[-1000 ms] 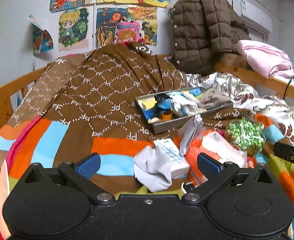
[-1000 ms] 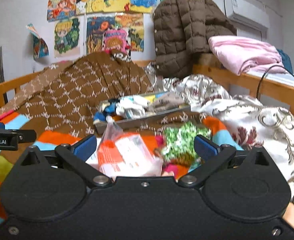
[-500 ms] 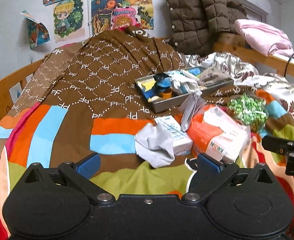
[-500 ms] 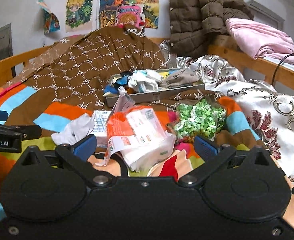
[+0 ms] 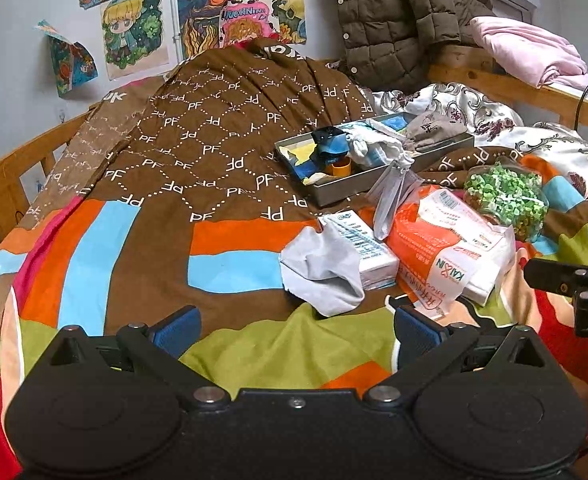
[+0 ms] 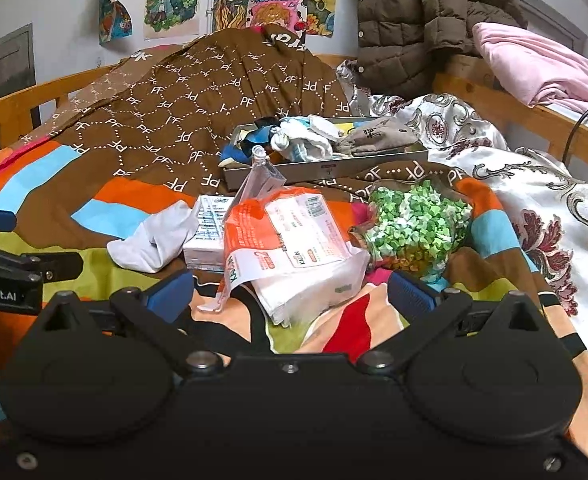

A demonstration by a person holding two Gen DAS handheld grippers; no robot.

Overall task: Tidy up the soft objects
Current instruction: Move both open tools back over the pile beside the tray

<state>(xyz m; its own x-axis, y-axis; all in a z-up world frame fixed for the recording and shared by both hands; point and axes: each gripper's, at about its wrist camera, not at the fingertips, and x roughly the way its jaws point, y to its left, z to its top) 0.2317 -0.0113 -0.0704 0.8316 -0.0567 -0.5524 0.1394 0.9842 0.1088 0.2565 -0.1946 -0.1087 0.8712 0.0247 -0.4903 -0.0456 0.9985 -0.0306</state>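
A crumpled white sock [image 5: 323,272] [image 6: 150,240] lies on the striped bedspread, against a small white carton [image 5: 364,246] [image 6: 208,232]. Beside them sits an orange and white tissue pack [image 5: 450,252] [image 6: 294,240], and a bag of green pellets [image 5: 506,196] [image 6: 418,220] lies further right. Behind, a grey metal tray [image 5: 334,194] [image 6: 326,168] holds socks and small cloth items. My left gripper [image 5: 294,326] is open, just short of the sock. My right gripper [image 6: 290,292] is open, hanging near the tissue pack's front end.
A brown patterned blanket [image 5: 214,128] is heaped at the back. A brown puffer jacket [image 5: 398,20] and pink cloth [image 5: 530,48] hang on the wooden rail [image 5: 506,88] at right. A floral satin quilt [image 6: 554,208] covers the right side. Posters hang on the wall.
Both grippers have drawn back and risen, so the items now lie further ahead and lower in view. Both stay open. Nothing on the bed has moved.
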